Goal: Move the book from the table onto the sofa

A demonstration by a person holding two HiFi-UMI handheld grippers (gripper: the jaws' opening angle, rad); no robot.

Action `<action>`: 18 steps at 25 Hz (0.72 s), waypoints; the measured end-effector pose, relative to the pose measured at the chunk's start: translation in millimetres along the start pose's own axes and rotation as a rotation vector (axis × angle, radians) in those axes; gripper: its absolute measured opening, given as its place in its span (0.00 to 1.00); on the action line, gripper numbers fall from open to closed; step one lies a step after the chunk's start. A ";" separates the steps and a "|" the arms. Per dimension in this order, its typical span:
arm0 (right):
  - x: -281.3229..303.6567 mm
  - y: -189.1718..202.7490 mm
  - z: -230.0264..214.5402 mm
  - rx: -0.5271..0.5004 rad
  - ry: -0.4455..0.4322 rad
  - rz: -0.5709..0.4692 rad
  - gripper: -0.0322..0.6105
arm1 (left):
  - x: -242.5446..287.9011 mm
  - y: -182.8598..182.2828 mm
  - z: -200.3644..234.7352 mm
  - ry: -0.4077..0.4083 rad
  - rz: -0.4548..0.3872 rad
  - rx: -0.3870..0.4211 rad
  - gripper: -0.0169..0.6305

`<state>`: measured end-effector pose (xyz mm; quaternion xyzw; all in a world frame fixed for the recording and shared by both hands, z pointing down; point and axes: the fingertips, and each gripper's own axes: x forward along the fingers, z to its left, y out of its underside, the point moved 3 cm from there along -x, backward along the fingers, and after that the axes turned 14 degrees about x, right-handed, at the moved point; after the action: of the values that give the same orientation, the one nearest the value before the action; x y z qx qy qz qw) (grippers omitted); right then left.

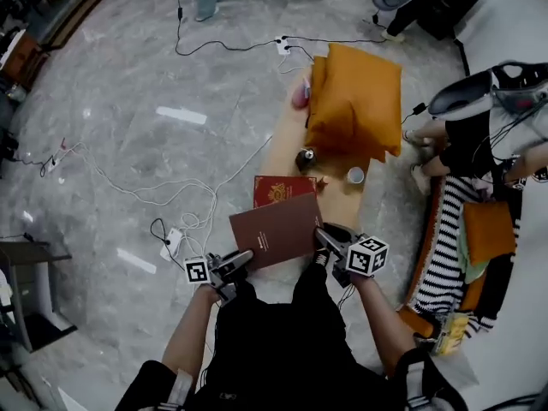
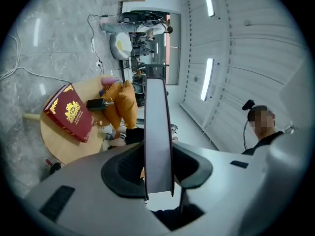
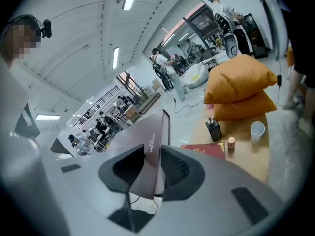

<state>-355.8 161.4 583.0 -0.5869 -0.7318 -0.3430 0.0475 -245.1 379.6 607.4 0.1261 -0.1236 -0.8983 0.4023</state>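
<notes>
left hand-held gripper point(image 1: 242, 262): jaws clamped on near-left edge of brown book point(image 1: 276, 229) | right hand-held gripper point(image 1: 328, 238): jaws clamped on its right edge | brown book: held in the air over near end of bench point(image 1: 338, 205) | red book point(image 1: 284, 188): flat on bench | sofa point(image 1: 445, 255): at right, apart from brown book

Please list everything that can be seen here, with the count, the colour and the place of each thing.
brown book: 1, brown, lifted in front of the table
red book: 1, red with gold, table's near end
table: 1, light wood, centre
cushions: 2, orange, stacked on table's far end
bottle: 1, black, on table beside cushions
cup: 1, white, on table beside cushions
sofa: 1, black-and-white striped, right of table
cables: several, white and black, on floor
left gripper: 1, grey, shut on brown book
right gripper: 1, grey, shut on brown book
</notes>
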 end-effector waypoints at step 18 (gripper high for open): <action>-34.5 12.1 49.5 0.037 0.022 -0.287 0.23 | -2.2 -28.9 -37.8 0.080 0.162 0.020 0.26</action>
<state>-318.0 161.4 534.6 -0.4716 -0.8139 -0.3390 0.0169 -251.3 395.4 562.9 0.1554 -0.1261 -0.8558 0.4769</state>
